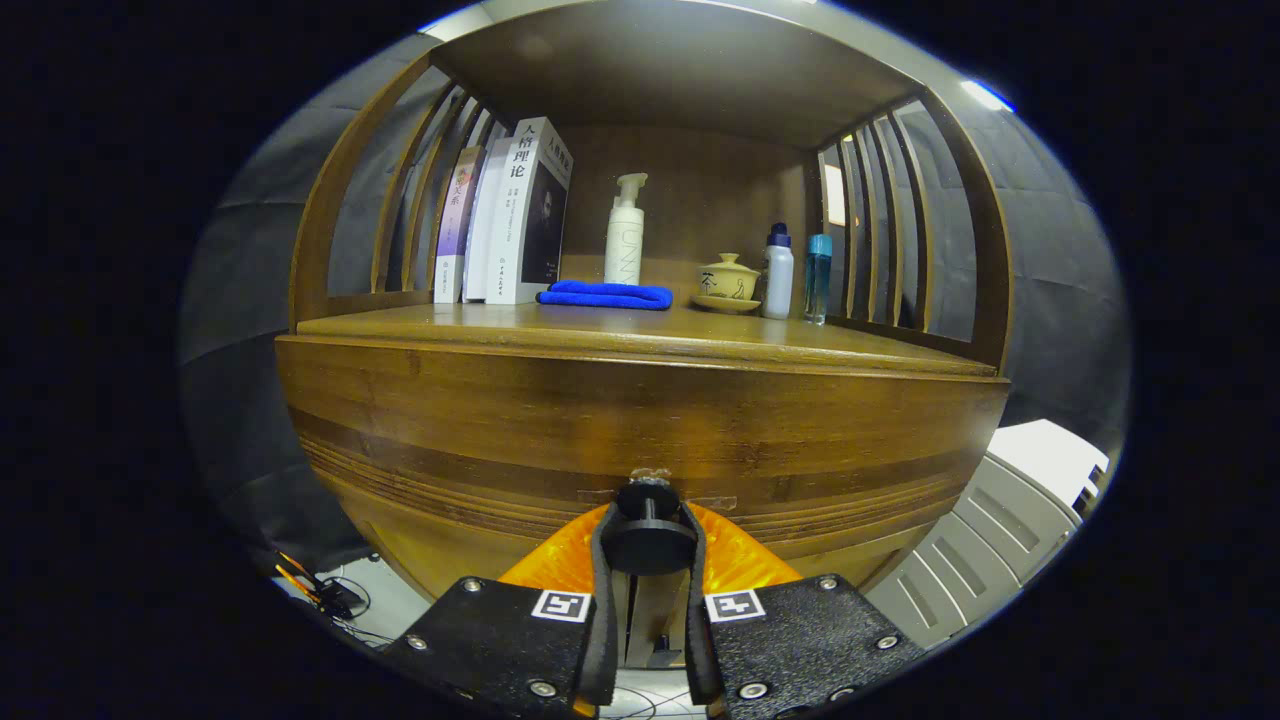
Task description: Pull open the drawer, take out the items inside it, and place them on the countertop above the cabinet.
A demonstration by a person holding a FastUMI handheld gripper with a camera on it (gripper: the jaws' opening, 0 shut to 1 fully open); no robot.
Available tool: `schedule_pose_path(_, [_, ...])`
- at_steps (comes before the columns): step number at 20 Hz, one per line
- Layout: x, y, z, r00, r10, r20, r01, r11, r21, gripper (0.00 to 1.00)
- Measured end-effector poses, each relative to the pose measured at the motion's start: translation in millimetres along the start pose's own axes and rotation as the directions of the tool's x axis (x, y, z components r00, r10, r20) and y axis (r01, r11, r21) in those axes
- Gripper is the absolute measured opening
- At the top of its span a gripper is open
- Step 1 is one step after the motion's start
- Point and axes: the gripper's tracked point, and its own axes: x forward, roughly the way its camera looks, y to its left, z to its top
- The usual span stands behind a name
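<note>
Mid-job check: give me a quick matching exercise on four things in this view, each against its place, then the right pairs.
Things:
1. drawer knob
2. blue cloth
3. books
4. lidded teacup

Places:
A. upright at the countertop's far left
B. between the gripper fingers
C. folded flat before the pump bottle
D. on a saucer beside the white bottle

Pairs: 1-B, 2-C, 3-A, 4-D

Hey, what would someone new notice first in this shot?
The tongs closed around the black drawer knob on the wooden drawer front. Above, on the countertop, a blue cloth lies before a white pump bottle, with books beside it.
</note>
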Motion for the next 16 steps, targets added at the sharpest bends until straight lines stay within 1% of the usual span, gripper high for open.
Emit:
schedule_pose_path(4, [-16.5, 0.0, -3.9, 1.0, -0.001, -0.005, 0.001, 1.0, 0.03, 0.28])
schedule_pose_path(8, [-34.6, -1.7, -7.8, 1.0, -0.002, -0.02, 0.002, 1.0, 0.003, 0.28])
schedule_pose_path(14, [-62.5, -2.2, -15.0, 0.998, -0.002, -0.055, 0.003, 0.999, 0.032, 0.28])
schedule_pose_path(16, [-71.4, -2.0, -17.2, 0.998, 0.0, -0.059, 0.002, 1.0, 0.026, 0.28])
